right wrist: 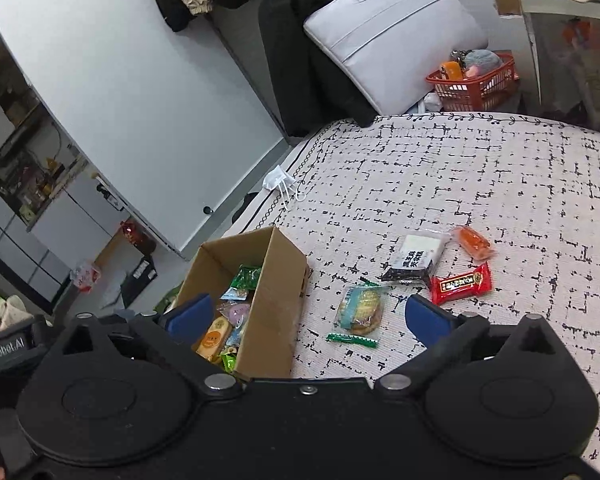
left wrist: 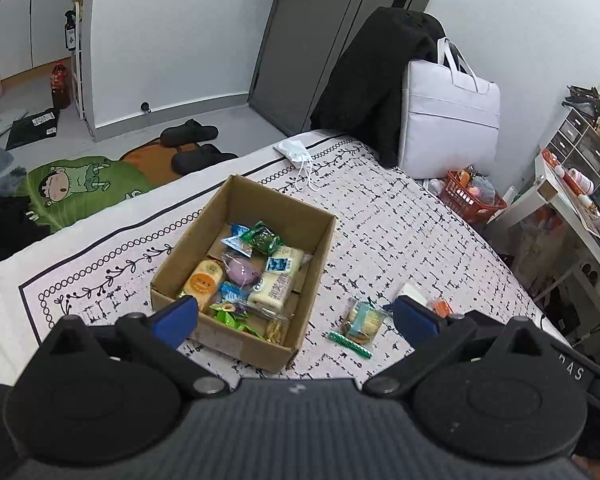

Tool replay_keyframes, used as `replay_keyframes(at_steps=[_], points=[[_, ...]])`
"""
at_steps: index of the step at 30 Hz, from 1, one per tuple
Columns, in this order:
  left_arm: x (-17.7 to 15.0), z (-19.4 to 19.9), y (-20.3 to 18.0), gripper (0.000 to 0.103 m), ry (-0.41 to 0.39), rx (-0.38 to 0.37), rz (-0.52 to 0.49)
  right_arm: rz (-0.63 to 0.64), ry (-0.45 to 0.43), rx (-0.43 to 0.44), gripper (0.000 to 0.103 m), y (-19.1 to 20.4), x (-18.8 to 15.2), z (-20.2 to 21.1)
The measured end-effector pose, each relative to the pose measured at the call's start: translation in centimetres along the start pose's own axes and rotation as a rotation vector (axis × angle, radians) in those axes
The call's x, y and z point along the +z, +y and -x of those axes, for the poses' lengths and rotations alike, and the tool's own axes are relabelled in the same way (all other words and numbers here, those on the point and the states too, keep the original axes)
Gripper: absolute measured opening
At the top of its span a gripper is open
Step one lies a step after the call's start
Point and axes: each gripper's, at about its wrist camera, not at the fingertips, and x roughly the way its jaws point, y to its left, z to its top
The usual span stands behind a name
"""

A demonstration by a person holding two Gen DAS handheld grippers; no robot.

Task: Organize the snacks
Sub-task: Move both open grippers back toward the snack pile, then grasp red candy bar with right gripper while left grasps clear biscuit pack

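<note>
Two grippers hung above a patterned bed cover [right wrist: 480, 168], both with jaws spread wide and nothing between them. In the right wrist view, the cardboard box [right wrist: 276, 312] sat at about nine o'clock from the right gripper [right wrist: 308, 316], holding a mix of wrapped snacks, among them an orange-labelled packet [right wrist: 214, 338]. At twelve o'clock lay a clear cookie pack [right wrist: 360, 310] with a green stick [right wrist: 352, 340] just below it. Toward one and two o'clock lay a black-and-white packet [right wrist: 414, 258], a red packet [right wrist: 462, 284] and an orange packet [right wrist: 474, 242]. The left gripper [left wrist: 296, 318] hovered over the box's near corner.
</note>
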Motion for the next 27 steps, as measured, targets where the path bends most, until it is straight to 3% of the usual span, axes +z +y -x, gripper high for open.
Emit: replay_keyframes(at_steps=[8, 27], points=[[-0.9, 0.9, -2.1, 0.103, -0.021, 0.023, -0.027, -0.029, -0.036, 0.027, 0.103, -1.5, 0.4, 1.7], [-2.6, -1.7, -6.3, 0.103, -0.027, 0.011, -0.033, -0.132, -0.037, -0.059, 0.103, -7.4, 0.8, 1.8]])
